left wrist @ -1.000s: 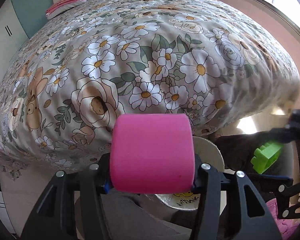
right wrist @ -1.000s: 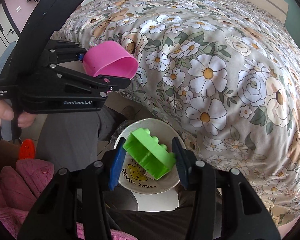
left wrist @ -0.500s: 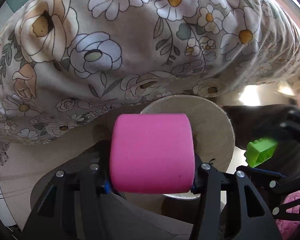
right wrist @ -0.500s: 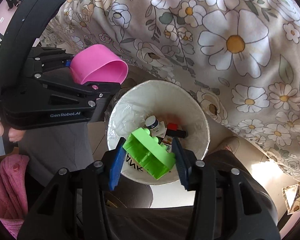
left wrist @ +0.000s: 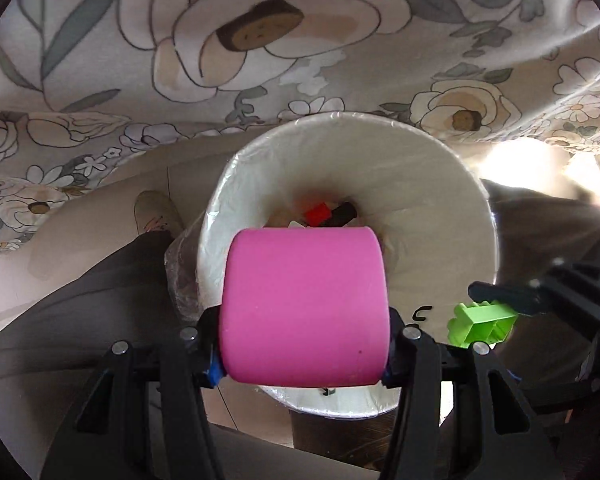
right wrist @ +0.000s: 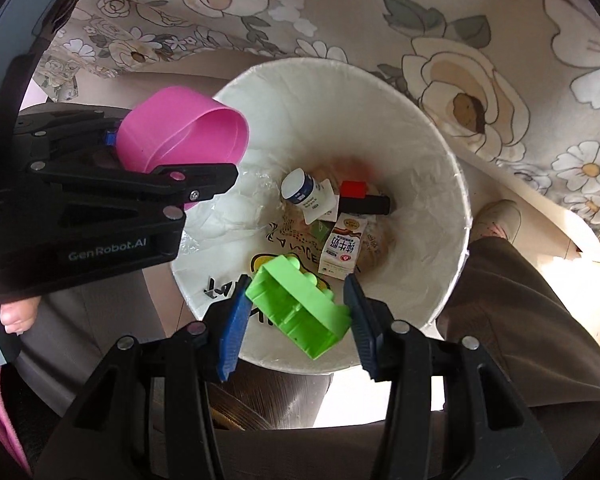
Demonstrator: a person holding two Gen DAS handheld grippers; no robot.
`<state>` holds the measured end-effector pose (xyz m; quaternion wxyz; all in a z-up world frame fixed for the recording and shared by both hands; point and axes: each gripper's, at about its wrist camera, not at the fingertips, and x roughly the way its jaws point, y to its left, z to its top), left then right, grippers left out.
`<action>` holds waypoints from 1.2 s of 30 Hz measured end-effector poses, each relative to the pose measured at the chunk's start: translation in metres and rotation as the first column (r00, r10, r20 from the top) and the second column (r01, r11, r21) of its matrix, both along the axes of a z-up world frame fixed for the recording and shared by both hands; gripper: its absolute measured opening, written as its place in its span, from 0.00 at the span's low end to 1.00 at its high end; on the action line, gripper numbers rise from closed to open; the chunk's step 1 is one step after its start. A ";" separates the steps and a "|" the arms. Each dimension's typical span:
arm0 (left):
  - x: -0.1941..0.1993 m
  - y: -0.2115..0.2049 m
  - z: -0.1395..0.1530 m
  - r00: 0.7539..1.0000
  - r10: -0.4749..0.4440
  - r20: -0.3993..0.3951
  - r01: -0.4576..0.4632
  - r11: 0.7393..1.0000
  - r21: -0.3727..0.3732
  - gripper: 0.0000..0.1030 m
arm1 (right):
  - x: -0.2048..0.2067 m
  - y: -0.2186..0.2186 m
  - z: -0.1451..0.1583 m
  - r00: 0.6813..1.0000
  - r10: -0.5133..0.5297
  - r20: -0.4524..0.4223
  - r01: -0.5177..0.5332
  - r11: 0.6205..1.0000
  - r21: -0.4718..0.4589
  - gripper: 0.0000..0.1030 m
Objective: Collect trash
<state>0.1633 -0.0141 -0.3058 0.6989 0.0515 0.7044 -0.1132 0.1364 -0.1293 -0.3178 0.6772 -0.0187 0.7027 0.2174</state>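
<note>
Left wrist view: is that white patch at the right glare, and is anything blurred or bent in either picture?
Left wrist view: blown-out sunlight washes out the floor beside the bin; the pink cup stays sharp and hides part of the bin's opening. Right wrist view: evenly lit, the green block crisp. Both views: fisheye bending, dark round corners.

A floral bedspread [left wrist: 260, 40] printed with cream roses and white daisies hangs across the upper field of both views. Pale floor [left wrist: 40, 232] lies below its edge. A light shoe [right wrist: 496, 220] rests on the floor. Sunlight [left wrist: 540, 164] falls at the right.
</note>
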 end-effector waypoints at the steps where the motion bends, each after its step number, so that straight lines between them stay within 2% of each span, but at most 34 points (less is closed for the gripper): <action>1: 0.001 -0.001 -0.005 1.000 0.005 -0.010 -0.005 1.000 0.001 0.54 | 0.003 0.001 -0.008 1.000 -0.009 -0.015 0.009 1.000 -0.004 0.47; 13: 0.018 -0.003 -0.055 0.989 0.050 -0.136 -0.052 0.999 -0.010 0.55 | 0.015 0.007 -0.058 0.993 -0.066 -0.095 0.061 0.996 -0.061 0.47; 15: 0.019 -0.004 -0.058 0.988 0.062 -0.141 -0.063 0.998 -0.005 0.60 | 0.016 0.008 -0.058 0.994 -0.060 -0.096 0.052 0.996 -0.077 0.54; 17: 0.021 -0.001 -0.058 0.988 0.073 -0.137 -0.075 0.997 -0.005 0.71 | 0.016 0.009 -0.059 0.995 -0.056 -0.088 0.049 0.995 -0.084 0.59; 23: 0.020 0.004 -0.052 0.989 0.066 -0.135 -0.067 0.998 -0.006 0.73 | 0.016 0.011 -0.058 0.996 -0.051 -0.078 0.044 0.995 -0.086 0.59; 28: 0.015 0.003 -0.037 0.993 0.057 -0.099 -0.057 0.998 -0.002 0.73 | 0.016 0.011 -0.044 0.997 -0.056 -0.049 0.052 0.995 -0.084 0.59; 31: 0.011 0.007 -0.018 0.996 0.054 -0.066 -0.054 0.999 0.001 0.75 | 0.014 0.007 -0.026 0.998 -0.061 -0.033 0.058 0.996 -0.070 0.59; 34: 0.004 0.015 0.017 0.999 0.050 0.009 -0.050 0.999 0.010 0.77 | 0.011 -0.001 0.003 0.997 -0.077 0.013 0.077 0.996 -0.046 0.59; 36: -0.005 0.021 0.050 0.995 0.047 0.092 -0.048 0.999 0.011 0.78 | 0.006 -0.010 0.031 0.994 -0.094 0.064 0.095 0.995 -0.017 0.59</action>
